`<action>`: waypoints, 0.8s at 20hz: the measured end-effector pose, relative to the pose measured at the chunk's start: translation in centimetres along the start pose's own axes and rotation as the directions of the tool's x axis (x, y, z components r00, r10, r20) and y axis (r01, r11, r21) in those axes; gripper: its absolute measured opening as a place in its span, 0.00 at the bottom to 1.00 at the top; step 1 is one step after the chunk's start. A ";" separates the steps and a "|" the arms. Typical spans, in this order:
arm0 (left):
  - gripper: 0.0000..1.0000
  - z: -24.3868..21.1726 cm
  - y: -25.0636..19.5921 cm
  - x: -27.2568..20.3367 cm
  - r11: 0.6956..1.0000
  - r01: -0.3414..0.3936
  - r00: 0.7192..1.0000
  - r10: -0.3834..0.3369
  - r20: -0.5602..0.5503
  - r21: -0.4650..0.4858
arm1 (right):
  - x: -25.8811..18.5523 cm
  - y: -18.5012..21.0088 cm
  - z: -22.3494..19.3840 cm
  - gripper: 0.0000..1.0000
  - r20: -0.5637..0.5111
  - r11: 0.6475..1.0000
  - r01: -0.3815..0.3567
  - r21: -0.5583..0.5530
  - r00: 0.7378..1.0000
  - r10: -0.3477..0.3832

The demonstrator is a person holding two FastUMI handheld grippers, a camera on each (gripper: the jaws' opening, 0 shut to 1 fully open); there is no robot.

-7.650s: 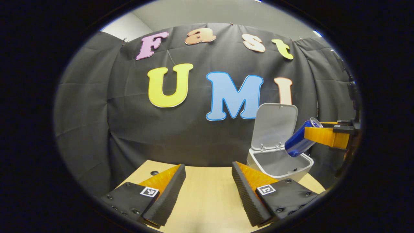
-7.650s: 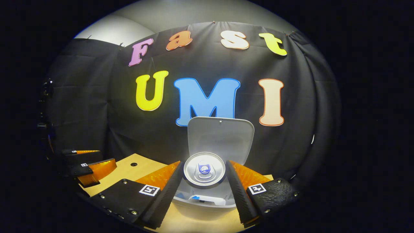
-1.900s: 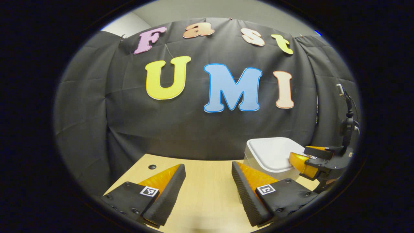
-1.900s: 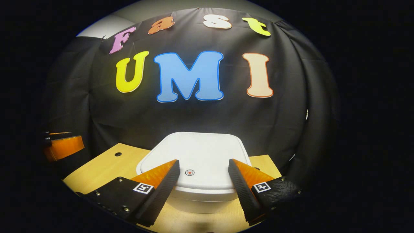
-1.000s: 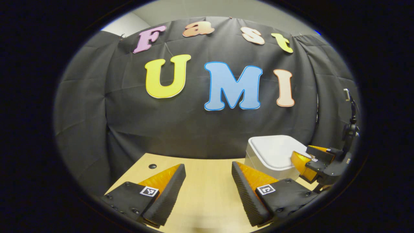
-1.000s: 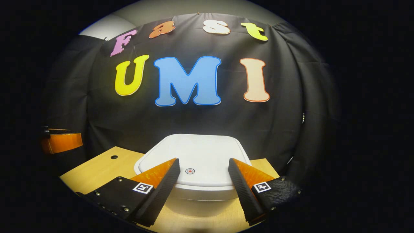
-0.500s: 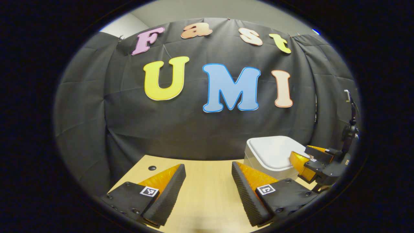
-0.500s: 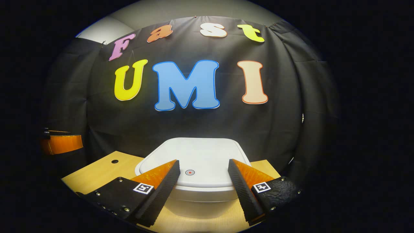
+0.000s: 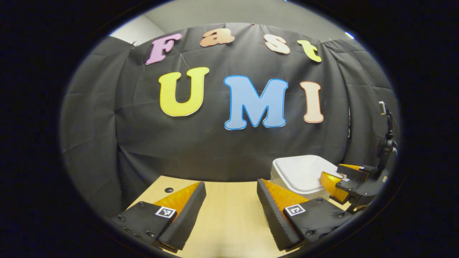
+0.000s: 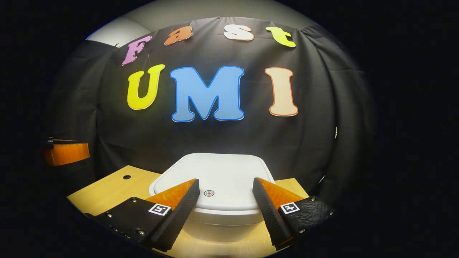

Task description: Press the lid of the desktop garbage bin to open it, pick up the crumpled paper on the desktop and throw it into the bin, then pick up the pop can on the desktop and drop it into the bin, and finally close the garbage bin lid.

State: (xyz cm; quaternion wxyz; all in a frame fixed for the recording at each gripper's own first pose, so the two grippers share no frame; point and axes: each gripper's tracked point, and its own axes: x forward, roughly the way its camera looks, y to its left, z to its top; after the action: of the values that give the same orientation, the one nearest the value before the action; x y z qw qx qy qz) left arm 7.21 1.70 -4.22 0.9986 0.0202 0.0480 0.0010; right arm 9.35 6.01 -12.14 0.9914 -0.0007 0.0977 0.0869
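Observation:
The white desktop bin [image 10: 218, 168] stands on the wooden table with its lid down flat; a small red dot [image 10: 209, 193] marks the lid near its front edge. My right gripper [image 10: 226, 180] is open, its fingers on either side of that dot, just over the lid's front part, with nothing between them. In the left gripper view the same bin [image 9: 297, 172] sits at the right, and the right gripper [image 9: 331, 172] reaches over its near corner. My left gripper [image 9: 231, 183] is open and empty above the bare tabletop, left of the bin.
The light wooden table [image 9: 229, 218] has a small round hole [image 9: 169, 190] near its back left corner. The black cloth wall hangs close behind the table and the bin. One finger of the left gripper [image 10: 66, 153] shows at the far left of the right gripper view.
Earlier the right gripper held a blue can over the open bin; now the lid is down and that gripper is empty. Over the last second both grippers barely shifted.

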 end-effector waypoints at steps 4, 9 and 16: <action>0.96 1.4 -0.1 -0.3 1.000 0.007 1.000 -0.007 0.029 -0.009 | -1.1 -0.1 2.8 0.95 0.050 1.000 0.002 0.009 0.999 -0.003; 0.95 3.7 -0.3 -0.7 1.000 0.016 0.997 -0.016 0.076 -0.012 | -3.2 -0.3 6.8 0.95 0.131 1.000 0.012 0.013 0.991 -0.013; 0.95 5.5 -0.4 -2.4 1.000 0.024 0.992 -0.024 0.121 -0.001 | -7.3 -0.5 11.9 0.95 0.242 0.999 0.020 0.032 0.970 -0.027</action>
State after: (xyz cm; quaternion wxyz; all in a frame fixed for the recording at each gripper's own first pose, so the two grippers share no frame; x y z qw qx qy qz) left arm 5.38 1.09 1.47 0.9997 0.0184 -0.0122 -0.0121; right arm 4.70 4.48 0.99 0.9968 0.0234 -0.0226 0.0731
